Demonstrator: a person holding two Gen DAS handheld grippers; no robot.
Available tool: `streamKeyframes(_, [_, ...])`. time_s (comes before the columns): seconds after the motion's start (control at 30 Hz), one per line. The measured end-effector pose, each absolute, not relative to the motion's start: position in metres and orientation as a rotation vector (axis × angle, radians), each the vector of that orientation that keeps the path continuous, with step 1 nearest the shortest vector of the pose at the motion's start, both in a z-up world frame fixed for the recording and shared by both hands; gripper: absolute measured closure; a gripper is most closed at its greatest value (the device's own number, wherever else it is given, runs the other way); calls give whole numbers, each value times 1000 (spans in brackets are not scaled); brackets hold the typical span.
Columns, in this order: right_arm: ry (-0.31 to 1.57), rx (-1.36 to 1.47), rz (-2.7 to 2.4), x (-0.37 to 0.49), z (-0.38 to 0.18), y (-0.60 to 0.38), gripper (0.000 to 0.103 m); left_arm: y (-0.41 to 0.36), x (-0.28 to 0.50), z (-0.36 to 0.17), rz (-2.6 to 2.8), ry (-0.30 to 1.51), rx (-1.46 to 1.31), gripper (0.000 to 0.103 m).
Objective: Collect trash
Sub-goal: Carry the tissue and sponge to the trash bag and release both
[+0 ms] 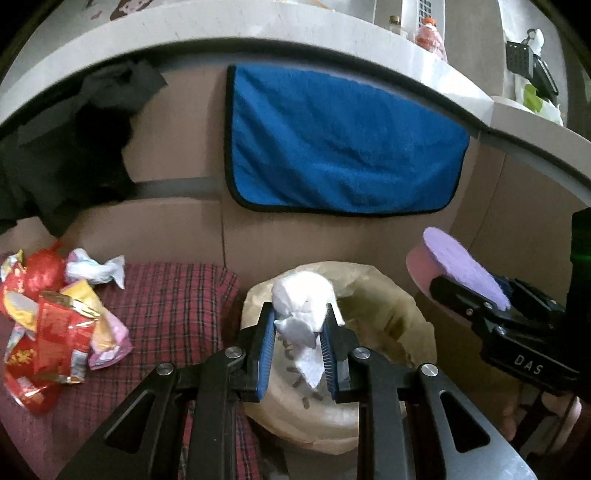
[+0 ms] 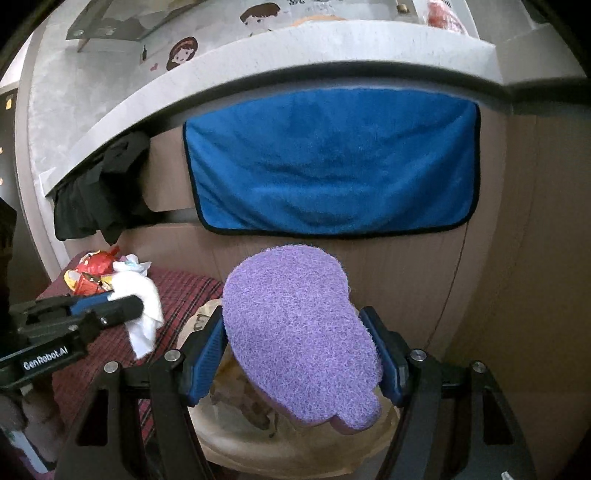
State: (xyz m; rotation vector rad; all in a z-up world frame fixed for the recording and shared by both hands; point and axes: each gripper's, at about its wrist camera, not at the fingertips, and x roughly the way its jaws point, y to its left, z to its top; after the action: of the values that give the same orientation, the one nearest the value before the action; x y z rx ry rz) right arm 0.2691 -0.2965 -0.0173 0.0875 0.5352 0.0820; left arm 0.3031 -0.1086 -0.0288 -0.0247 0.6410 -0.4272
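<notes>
You have two pieces of trash in hand, one per gripper. Your left gripper (image 1: 301,334) pinches one crumpled white tissue (image 1: 303,306), its loose tail hanging down between the blue pads (image 1: 267,354), right above the open mouth of the single bin (image 1: 384,321), which is lined with a pale bag. Your right gripper (image 2: 301,354) holds one purple sponge (image 2: 295,332) with a pink underside, clamped wide across its sides, also above the bin's mouth. The two grippers sit near each other, the tissue to the left of the sponge, not touching. Left of the bin, one red plaid cloth (image 1: 177,295) covers a low surface, and at its far left corner lies one heap of wrappers (image 1: 55,317), mostly red and yellow, with one white twisted wrapper (image 1: 96,269) at the heap's back edge; the exact count in the heap cannot be told. Behind everything, one blue towel (image 1: 343,140) hangs flat on the brown panel under a grey ledge (image 1: 221,33), and one dark garment (image 1: 74,147) hangs from that ledge above the wrappers. Bottles stand on the ledge at the right, too blurred to count. Nothing lies between the held trash and the bin opening.
</notes>
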Motion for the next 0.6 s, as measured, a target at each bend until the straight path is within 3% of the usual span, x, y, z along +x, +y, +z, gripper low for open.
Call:
streamKeyframes(0.33, [558, 118, 91, 292, -28, -299, 35, -116, 325, -43, -478, 690, -47, 78])
streamKeyframes(0.37, [558, 132, 102, 293, -29, -300, 34, -117, 327, -44, -501, 693, -55, 74])
streamKeyframes(0.4, [559, 142, 108, 295, -32, -301, 33, -118, 331, -46, -547, 693, -65, 60])
streamKeyframes(0.47, [585, 146, 101, 302, -38, -304, 31, -118, 337, -51, -609, 703, -67, 43])
streamKeyframes(0.6, [599, 182, 85, 303, -46, -311, 31, -110, 343, -53, -562, 708, -68, 43])
